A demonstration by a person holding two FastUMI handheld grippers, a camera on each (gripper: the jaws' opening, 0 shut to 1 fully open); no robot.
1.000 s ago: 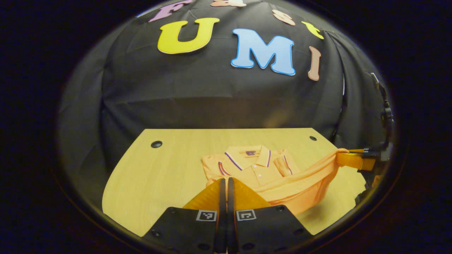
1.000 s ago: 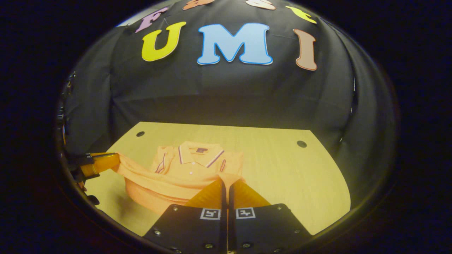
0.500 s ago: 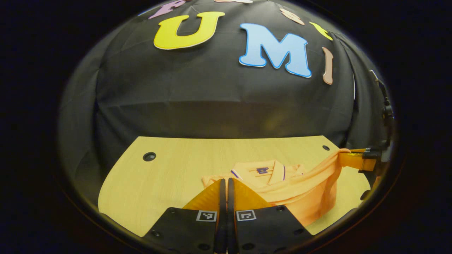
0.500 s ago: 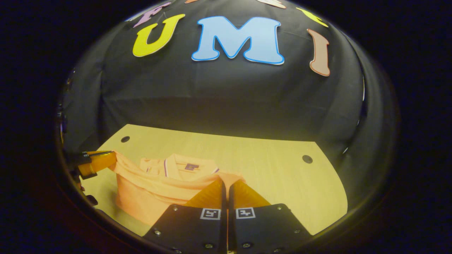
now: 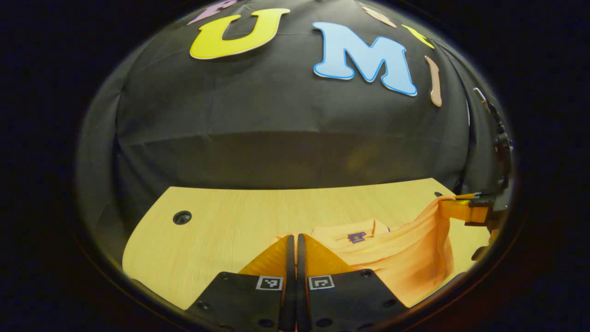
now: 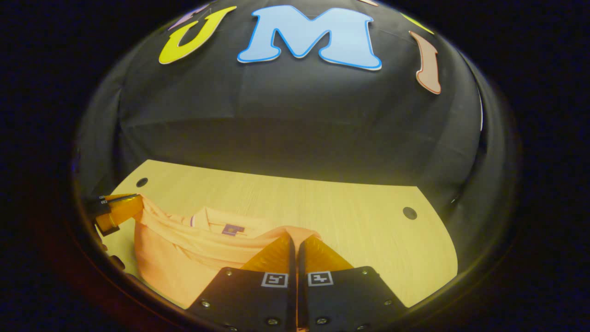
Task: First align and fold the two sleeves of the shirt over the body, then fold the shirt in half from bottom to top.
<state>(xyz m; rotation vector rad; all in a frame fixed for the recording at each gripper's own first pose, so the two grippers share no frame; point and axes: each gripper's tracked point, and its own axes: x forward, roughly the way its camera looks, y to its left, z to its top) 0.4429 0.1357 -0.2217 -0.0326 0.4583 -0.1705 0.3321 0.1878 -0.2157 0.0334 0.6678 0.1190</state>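
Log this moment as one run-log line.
phase: bottom-to-top fold | left hand-held gripper: shut on shirt hem | right hand-held gripper: shut on hem | hem: lifted above collar | table

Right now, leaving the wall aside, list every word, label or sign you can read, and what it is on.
Dark neck label inside the shirt collar: too small to read.
Square markers on the left gripper and right gripper: coded patterns, no words.
Nothing legible otherwise.

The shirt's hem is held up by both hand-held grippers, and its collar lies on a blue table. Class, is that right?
Not quite: the table is light wood, as the right gripper view shows. Both hand-held grippers, left and right, do hold the shirt up.
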